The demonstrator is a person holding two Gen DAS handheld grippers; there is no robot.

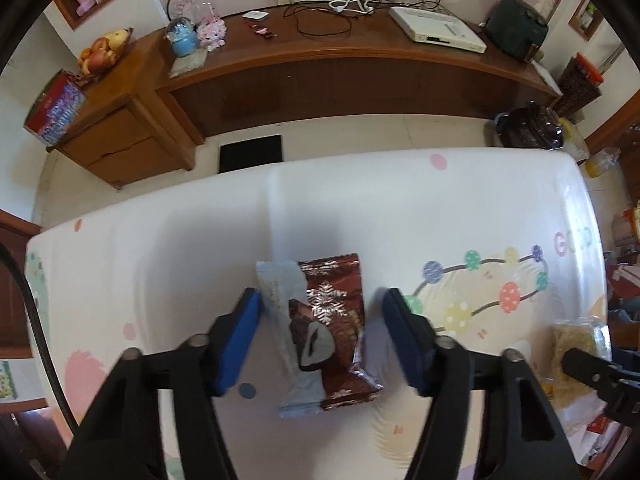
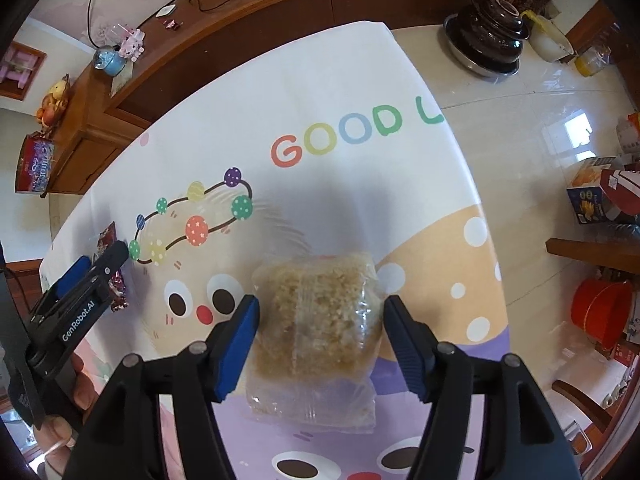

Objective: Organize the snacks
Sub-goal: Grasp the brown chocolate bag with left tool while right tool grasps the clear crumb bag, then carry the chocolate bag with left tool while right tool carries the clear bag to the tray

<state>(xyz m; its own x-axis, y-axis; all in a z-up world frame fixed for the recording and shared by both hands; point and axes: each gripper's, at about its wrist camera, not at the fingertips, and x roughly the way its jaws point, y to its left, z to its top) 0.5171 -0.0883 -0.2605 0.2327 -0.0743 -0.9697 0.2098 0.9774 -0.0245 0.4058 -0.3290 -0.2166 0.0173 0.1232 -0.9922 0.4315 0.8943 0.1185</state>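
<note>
Pre-grasp step, both tools spread wide. Left tool (image 1: 320, 312) straddles brown snack packet (image 1: 340, 328) atop pale wrapper (image 1: 280, 320); right tool (image 2: 320, 320) straddles clear crumb bag (image 2: 316, 320) on table (image 2: 360, 80). Next: likely close, lift.

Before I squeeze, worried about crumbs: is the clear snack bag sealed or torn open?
Cannot tell. The clear snack bag lies flat between the open right gripper's fingers, nothing spilled on the tablecloth.

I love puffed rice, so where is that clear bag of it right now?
In the right wrist view the rice bag lies flat on the cartoon tablecloth, between the open right claw's blue fingers, below the "GOOD" lettering.
</note>
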